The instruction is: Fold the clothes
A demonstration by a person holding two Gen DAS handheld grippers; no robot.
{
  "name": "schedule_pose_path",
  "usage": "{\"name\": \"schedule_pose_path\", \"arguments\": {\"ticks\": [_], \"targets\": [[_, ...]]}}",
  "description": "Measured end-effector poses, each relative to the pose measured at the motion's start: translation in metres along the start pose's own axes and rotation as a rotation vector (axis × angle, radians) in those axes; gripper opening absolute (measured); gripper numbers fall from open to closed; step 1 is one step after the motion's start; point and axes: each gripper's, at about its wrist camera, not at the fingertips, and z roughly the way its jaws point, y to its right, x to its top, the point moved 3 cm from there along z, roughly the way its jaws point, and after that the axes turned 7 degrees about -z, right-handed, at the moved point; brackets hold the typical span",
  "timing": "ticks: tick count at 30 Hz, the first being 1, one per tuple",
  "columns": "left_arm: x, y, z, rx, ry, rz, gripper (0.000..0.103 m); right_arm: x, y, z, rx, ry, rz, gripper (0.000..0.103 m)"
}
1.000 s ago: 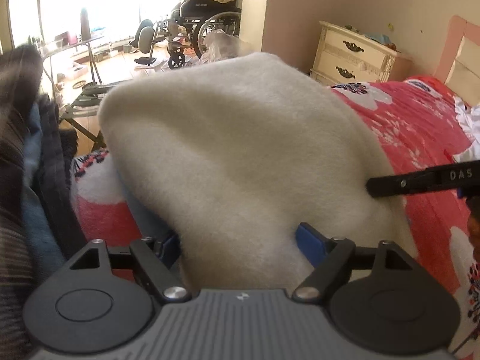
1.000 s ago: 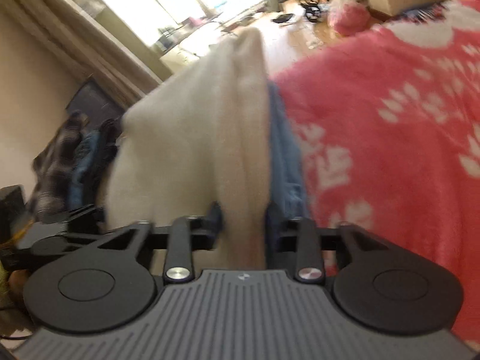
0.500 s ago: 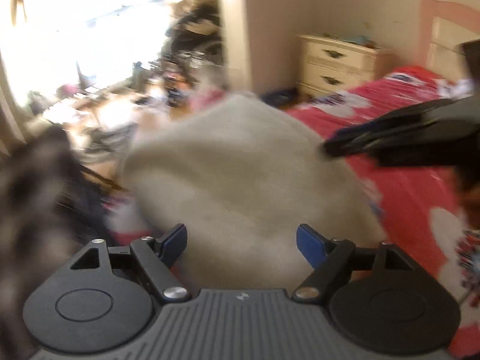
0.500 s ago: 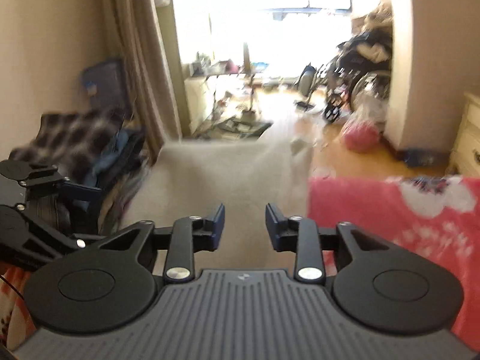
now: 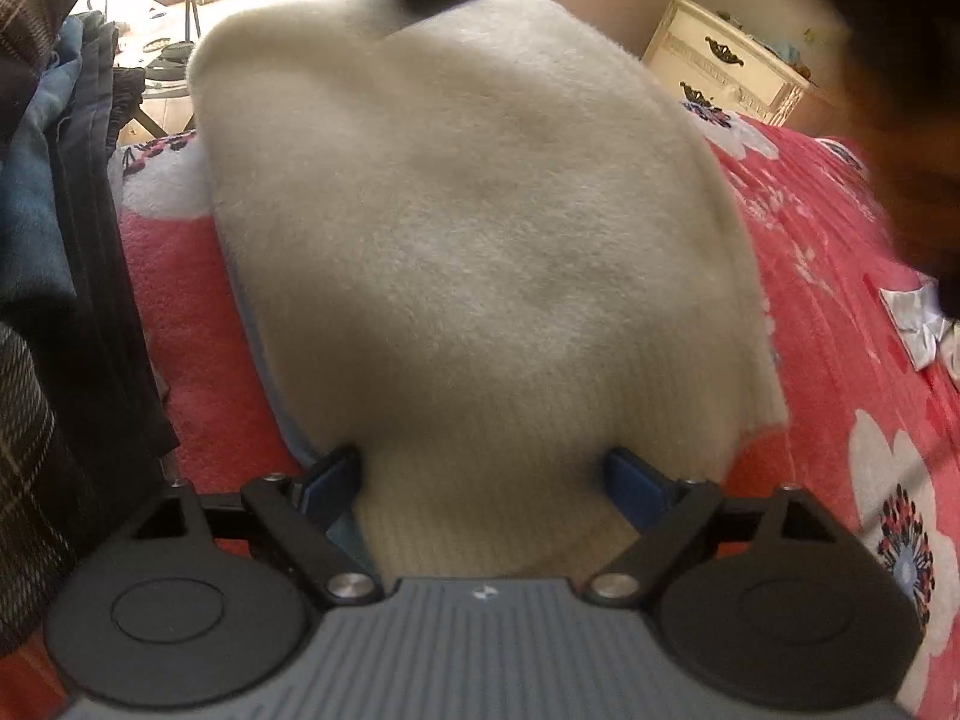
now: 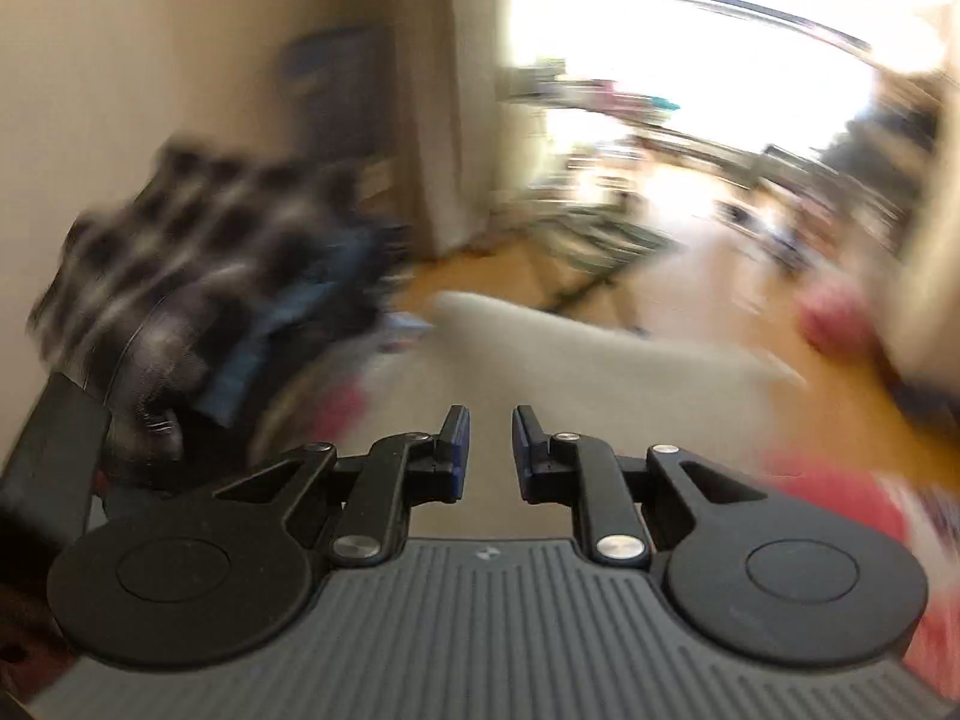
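Cream fleece garment (image 5: 468, 228) lies folded on the red floral blanket (image 5: 840, 312) of the bed, a blue garment edge (image 5: 264, 348) peeking from under its left side. The far end of the cream piece reaches toward the bed's far edge, where floor and furniture begin.

Left gripper (image 5: 480, 474): jaws spread wide, the ribbed hem of the cream garment sitting between the blue pads (image 5: 333, 474). Pads flank the cloth; whether they touch it cannot be told. No pinch evident.

Right gripper (image 6: 485, 450): jaws parted with a narrow gap, nothing between them. View heavily smeared. Cream cloth shows as a pale patch (image 6: 570, 354) ahead and below. Pile of dark plaid and blue clothes (image 6: 198, 276) off to the left of the right wrist view; same pile (image 5: 54, 240) crowds the bed's left edge in the left wrist view.

Risks, as judged:
- Fleece is thick and springy; the fold likely to loosen or bulge if left unpressed.
- A left gripper closing now would take the hem only, and lifting from there could drag the top layer off the blue one and undo the stack.
- The far end near the bed edge could slide off if the bundle is pushed forward.
- The neighbouring pile sits close; a sideways sweep may snag it.
- The dark blurred shape (image 5: 900, 90) at upper right hides part of the bed.
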Motion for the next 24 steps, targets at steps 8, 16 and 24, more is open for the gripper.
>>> {"name": "schedule_pose_path", "arguments": {"ticks": [8,16,24], "targets": [[-0.002,0.001,0.002,0.009,0.006,-0.006,0.092,0.031,0.037,0.132,0.062,-0.034,0.046,0.000],[-0.007,-0.001,0.001,0.000,0.023,0.014,0.093,0.027,0.080,0.103,-0.036,0.114,0.304,0.000],[-0.008,-0.004,-0.001,-0.007,0.026,0.017,0.093,-0.037,0.153,0.017,0.014,0.211,0.585,0.005]]}}
